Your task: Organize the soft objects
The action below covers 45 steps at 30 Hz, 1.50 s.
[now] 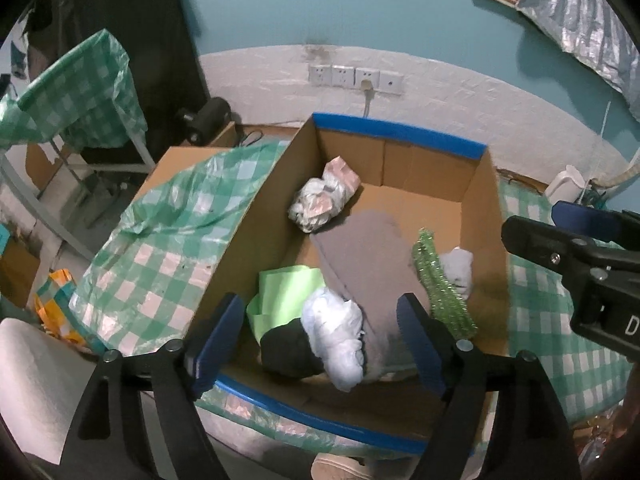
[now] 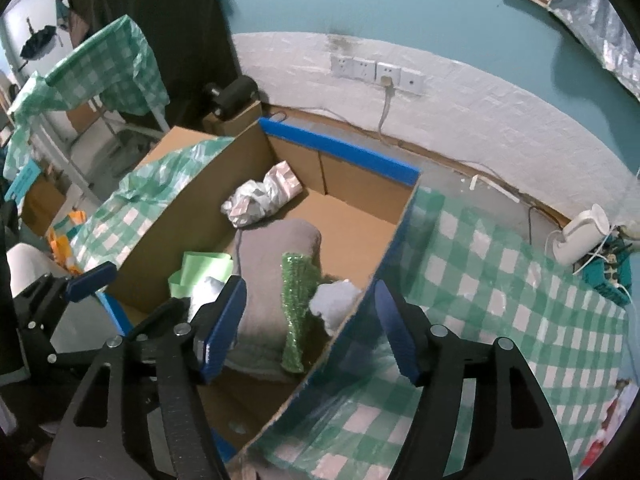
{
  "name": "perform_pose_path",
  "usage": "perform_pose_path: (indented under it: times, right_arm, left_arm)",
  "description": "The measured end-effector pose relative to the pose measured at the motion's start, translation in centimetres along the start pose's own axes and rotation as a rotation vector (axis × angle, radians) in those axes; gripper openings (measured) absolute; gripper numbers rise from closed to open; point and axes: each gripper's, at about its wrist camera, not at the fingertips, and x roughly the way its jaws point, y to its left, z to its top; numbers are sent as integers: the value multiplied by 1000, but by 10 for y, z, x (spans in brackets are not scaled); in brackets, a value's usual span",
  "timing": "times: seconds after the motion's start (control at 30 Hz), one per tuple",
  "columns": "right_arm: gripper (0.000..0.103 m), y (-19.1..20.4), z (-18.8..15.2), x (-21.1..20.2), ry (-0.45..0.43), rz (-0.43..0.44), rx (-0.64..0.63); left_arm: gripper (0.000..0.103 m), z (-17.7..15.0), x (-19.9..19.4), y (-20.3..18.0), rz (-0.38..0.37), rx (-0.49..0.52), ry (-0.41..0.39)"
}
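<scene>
Soft items all inside cardboard box (image 1: pixel 256 208) on checked tablecloth (image 2: pixel 480 264): one grey cloth (image 1: pixel 368 256), one green tinsel strip (image 2: pixel 296 304), one lime sheet (image 1: pixel 288 292), two white wads, one black bundle (image 1: pixel 288 344), one crumpled wrapper (image 1: pixel 320 200).

Left gripper (image 1: pixel 320 344) spread above box, nothing pinched. Right gripper (image 2: pixel 308 336) spread, straddling box wall, empty.

Looks like drop step done; next move likely fetching another item, none visible outside box.

The light is dim and a bit blue. Both pictures bend round at the dark edges. Soft shadows lie inside the open brown cardboard box (image 1: pixel 256 216). The far teal wall looks a little blurry.
</scene>
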Motion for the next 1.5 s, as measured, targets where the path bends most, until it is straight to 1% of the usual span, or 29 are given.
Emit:
perform_pose_path:
  times: [0.1,0.17,0.33,0.47,0.57,0.77,0.87,0.9,1.2,1.37,1.5]
  right_arm:
    - [69,-3,-1,-14,-24,-4,6]
    - [69,-5,-1,-24,-43,-8,11]
    - [69,-13,-4,-47,-96,-18,21]
    - [69,-20,-8,-57,-108,-42,25]
    - [69,-26,-14,-65,-120,-39,34]
    - [69,-35,-25,-71,-141,-55,39]
    - [69,-42,-28,-71,-144,-43,58]
    - [69,-43,-28,-72,-148,-43,62]
    - [69,-51,-30,-78,-170,-46,76]
    - [69,-50,-31,-80,-170,-48,69]
    - [69,-49,-31,-81,-170,-50,70]
  left_arm:
    - [85,0,-7,-4,-3,13,-14]
    - [85,-2,-14,-8,-15,25,-34]
    - [85,-3,-26,-15,-35,28,-55]
    - [85,-4,-34,-20,-13,37,-89]
    - [86,-6,-42,-26,1,42,-129]
    - [86,-6,-53,-41,16,87,-187]
    - [95,-5,-57,-42,6,71,-212]
    - [95,-5,-57,-42,10,60,-222]
    - [95,-3,-62,-41,40,30,-235]
    - [95,-3,-58,-41,54,31,-220]
    - [95,-5,-59,-42,59,43,-224]
